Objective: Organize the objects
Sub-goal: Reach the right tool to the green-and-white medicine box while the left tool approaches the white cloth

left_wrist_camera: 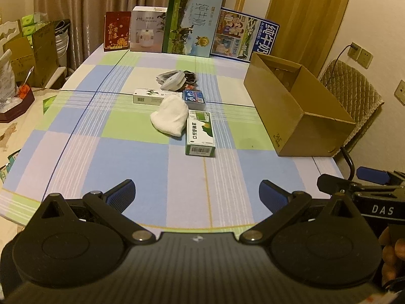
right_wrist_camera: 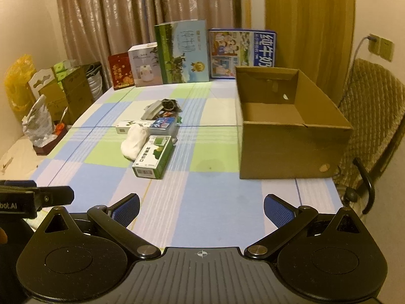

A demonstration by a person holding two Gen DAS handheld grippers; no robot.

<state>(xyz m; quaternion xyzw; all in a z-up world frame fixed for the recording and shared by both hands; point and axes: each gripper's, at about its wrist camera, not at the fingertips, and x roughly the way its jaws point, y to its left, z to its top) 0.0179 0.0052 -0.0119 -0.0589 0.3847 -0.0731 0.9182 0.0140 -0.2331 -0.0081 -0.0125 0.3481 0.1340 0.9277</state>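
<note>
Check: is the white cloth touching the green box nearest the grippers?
Touching. In the left wrist view the white cloth lies against the long side of the green box, no tablecloth showing between them; the right wrist view agrees.

From my left wrist camera, I read "DAS" in white letters on the right gripper (left_wrist_camera: 379,195) body at the right edge. In the upper middle, "J10" stands on the white appliance box (left_wrist_camera: 147,29), "纯牛奶" on the green milk carton (left_wrist_camera: 192,24), and "纯牛奶" with "1955" on the blue milk carton (left_wrist_camera: 244,35). From my right wrist camera, "bot.AI" shows on the left gripper (right_wrist_camera: 17,202) at the left edge.
</note>
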